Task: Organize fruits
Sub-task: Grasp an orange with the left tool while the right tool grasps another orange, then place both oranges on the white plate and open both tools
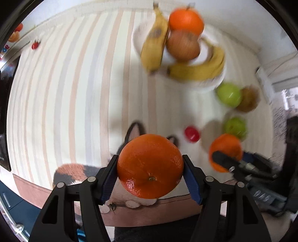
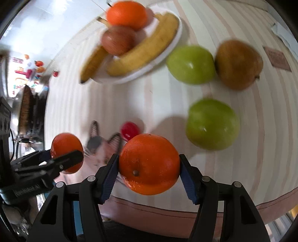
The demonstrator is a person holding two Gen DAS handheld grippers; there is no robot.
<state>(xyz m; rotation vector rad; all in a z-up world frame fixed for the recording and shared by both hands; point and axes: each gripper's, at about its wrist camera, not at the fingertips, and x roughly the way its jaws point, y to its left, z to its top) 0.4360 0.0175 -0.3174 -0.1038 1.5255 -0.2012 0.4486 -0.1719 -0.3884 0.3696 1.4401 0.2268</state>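
In your left wrist view, your left gripper (image 1: 150, 173) pinches an orange (image 1: 150, 166) between its blue pads, lifted above the near edge of the striped tablecloth (image 1: 74, 93), over a cat picture (image 1: 74, 173) printed on it. Toward the far edge sits a white plate (image 1: 210, 83) carrying two bananas (image 1: 154, 44), one orange (image 1: 186, 20) and one brownish apple (image 1: 183, 46). Loose on the cloth toward the right edge you have two green apples (image 1: 228, 94), one brown pear (image 1: 248, 99) and one small red fruit (image 1: 192, 134). Your right gripper (image 1: 223, 160) shows at the right, clamped on a second orange (image 1: 226, 147). That makes three oranges in this view.

In your right wrist view, your right gripper (image 2: 149, 167) squeezes its orange (image 2: 148, 163) above the near edge. Your left gripper (image 2: 69, 158) at the left grips the other orange (image 2: 66, 147). Ahead lie two green apples (image 2: 212, 123), one pear (image 2: 239, 63) and the red fruit (image 2: 129, 129); the plate (image 2: 141, 72) holds two bananas (image 2: 147, 52), one apple (image 2: 118, 40) and one orange (image 2: 127, 14).
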